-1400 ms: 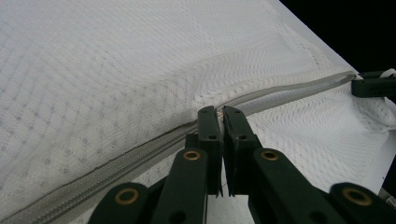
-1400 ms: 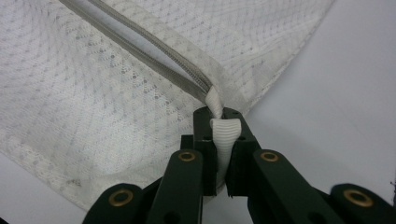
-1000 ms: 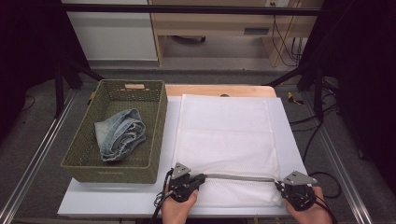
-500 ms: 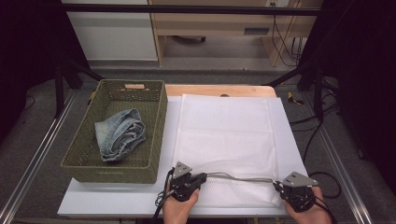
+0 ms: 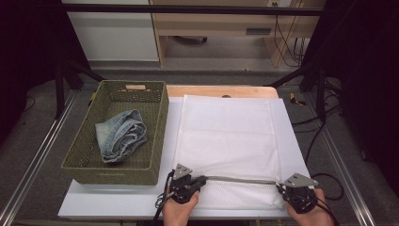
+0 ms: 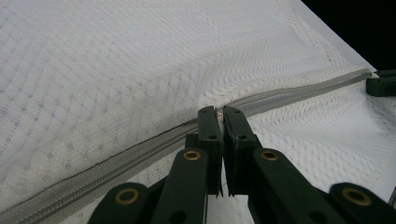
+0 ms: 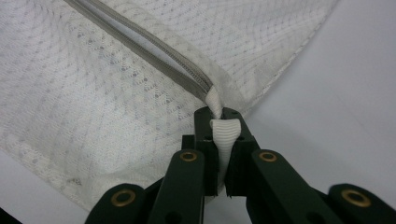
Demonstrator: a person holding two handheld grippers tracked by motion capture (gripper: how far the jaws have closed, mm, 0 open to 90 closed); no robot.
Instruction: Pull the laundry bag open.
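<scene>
A white mesh laundry bag (image 5: 226, 136) lies flat on the white table, with its grey zipper (image 5: 240, 179) running along the near edge. My left gripper (image 5: 203, 179) is at the zipper's left part, jaws shut on the small zipper pull (image 6: 219, 112). Beyond it in the left gripper view the zipper (image 6: 116, 156) stretches both ways. My right gripper (image 5: 281, 186) is at the zipper's right end. It is shut (image 7: 222, 114) on the white ribbon tab (image 7: 225, 135) where the zipper (image 7: 154, 51) ends at the bag's corner.
A green woven basket (image 5: 162, 127) stands at the table's left and holds folded blue jeans (image 5: 120, 136). The table's near edge (image 5: 141, 214) runs just below both hands. A wooden board (image 5: 221, 91) lies behind the bag.
</scene>
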